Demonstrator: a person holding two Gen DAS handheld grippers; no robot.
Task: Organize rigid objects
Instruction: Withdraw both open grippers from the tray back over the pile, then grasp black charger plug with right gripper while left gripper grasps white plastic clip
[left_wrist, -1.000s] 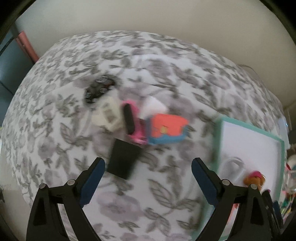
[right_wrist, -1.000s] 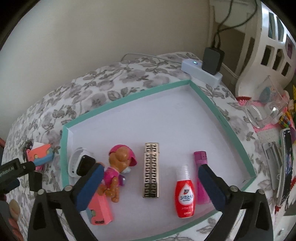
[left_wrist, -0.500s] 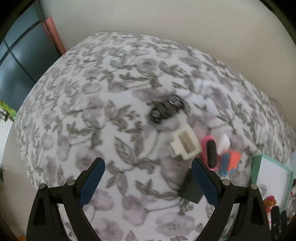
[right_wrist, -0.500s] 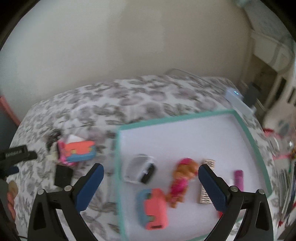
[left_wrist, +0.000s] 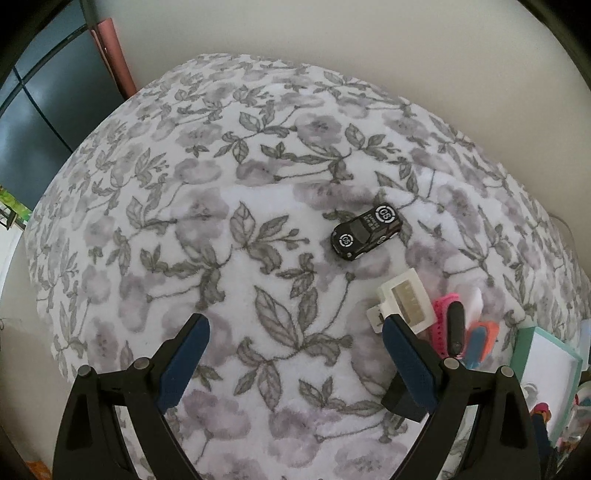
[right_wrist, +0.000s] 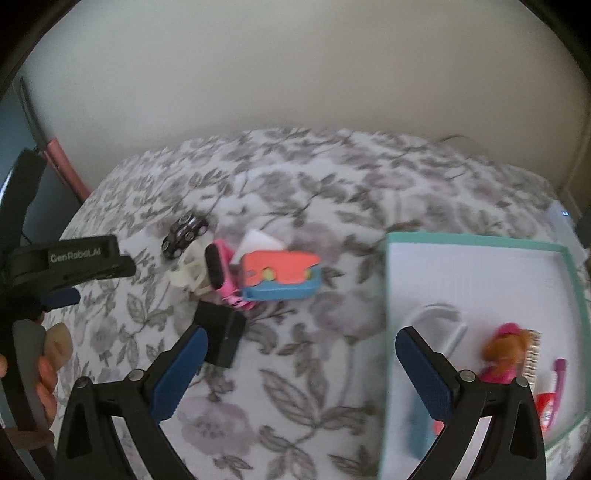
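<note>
left gripper (left_wrist: 295, 350): jaws spread wide, nothing between them, held above the floral bedspread (left_wrist: 221, 221). right gripper (right_wrist: 299, 369): jaws likewise wide apart and holding nothing, over the bedspread just left of the teal-rimmed tray (right_wrist: 476, 242).

loose items on the bedspread, left wrist view: a black toy car (left_wrist: 365, 230) sits alone, apart from the cluster. nearer, a cream-white rectangular piece (left_wrist: 404, 301) lies just beside the left gripper's right finger. touching its right side is a pink item with a black oval face (left_wrist: 448, 326), then an orange and blue toy (left_wrist: 482, 341), partly hidden. a black box (left_wrist: 400, 400) lies behind that same finger, mostly covered.

right wrist view, blurred: the same cluster lies well left of the tray, the orange and blue toy the nearest to it; a white piece (right_wrist: 258, 240) stands behind that toy. the black box lies just beside the right gripper's left finger.

inside the tray: a white strap-like item (right_wrist: 441, 317), a figurine with a pink cap (right_wrist: 504, 350), a gold patterned bar (right_wrist: 532, 356), a red bottle (right_wrist: 548, 404), a magenta tube (right_wrist: 559, 369), and a blue and orange item (right_wrist: 419, 428) partly behind the right finger. finer detail cannot be told through the blur.

a person's hand (right_wrist: 50, 365) grips the left gripper's handle at the left edge.
</note>
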